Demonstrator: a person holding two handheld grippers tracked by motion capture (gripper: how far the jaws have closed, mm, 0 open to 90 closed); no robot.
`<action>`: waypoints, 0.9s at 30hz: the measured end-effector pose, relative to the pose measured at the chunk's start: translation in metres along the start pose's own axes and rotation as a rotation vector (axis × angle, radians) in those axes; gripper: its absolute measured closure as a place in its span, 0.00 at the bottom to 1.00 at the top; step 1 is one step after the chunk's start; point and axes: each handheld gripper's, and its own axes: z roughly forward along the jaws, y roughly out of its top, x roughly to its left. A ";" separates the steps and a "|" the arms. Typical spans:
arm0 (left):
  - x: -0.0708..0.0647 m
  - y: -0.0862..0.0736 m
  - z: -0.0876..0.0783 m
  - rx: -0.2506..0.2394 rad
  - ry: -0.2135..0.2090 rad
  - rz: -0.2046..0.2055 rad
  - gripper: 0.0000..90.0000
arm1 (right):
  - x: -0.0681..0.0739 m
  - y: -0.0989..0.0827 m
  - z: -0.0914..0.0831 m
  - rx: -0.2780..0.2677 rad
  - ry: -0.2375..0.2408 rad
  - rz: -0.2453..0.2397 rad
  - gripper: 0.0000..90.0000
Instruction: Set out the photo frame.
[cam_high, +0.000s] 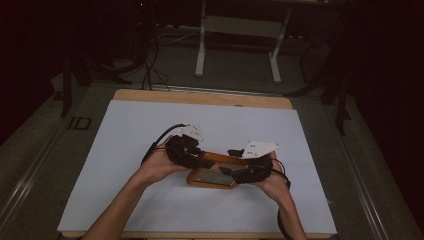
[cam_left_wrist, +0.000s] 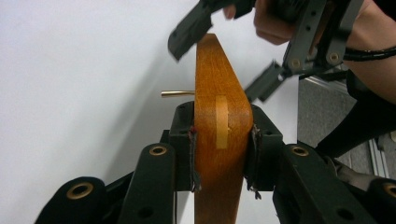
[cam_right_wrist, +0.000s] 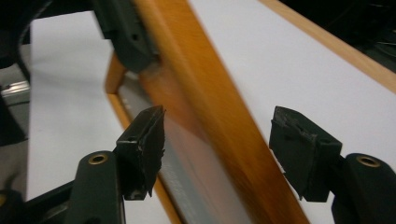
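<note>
Gripped between the two black jaws of the left gripper (cam_left_wrist: 222, 140) we see an orange-brown wooden lid (cam_left_wrist: 219, 121), held edge-on, with the pads pressed against both of its flat faces. A thin brass pin (cam_left_wrist: 177, 94) sticks out from one side of this lid. In the high view we see the lid (cam_high: 222, 158) raised at a slant over a shallow wooden box (cam_high: 210, 179) with a grey inside, which lies on the white sheet (cam_high: 125, 150) near the middle of the table. The right gripper (cam_right_wrist: 217, 144) has its jaws spread wide, one on each side of the lid's far end, and neither pad touches the wood in its own view. A hand holds each tool: the left hand (cam_high: 157, 165) comes in from the lower left and the right hand (cam_high: 275, 182) from the lower right. Around the sheet we see the light wooden table edge (cam_high: 200, 96), and beyond it a dim floor with white desk legs (cam_high: 201, 45) and dark cables (cam_high: 150, 65).
</note>
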 end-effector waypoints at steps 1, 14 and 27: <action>0.000 0.001 0.000 0.003 -0.006 0.012 0.77 | 0.001 0.001 0.002 0.003 0.012 -0.004 0.38; 0.003 0.001 0.002 -0.042 -0.028 -0.008 0.65 | -0.003 -0.002 -0.010 0.012 0.065 -0.037 0.68; 0.023 -0.019 0.002 -0.156 -0.011 -0.147 0.45 | -0.004 -0.005 -0.018 0.023 0.048 -0.060 0.76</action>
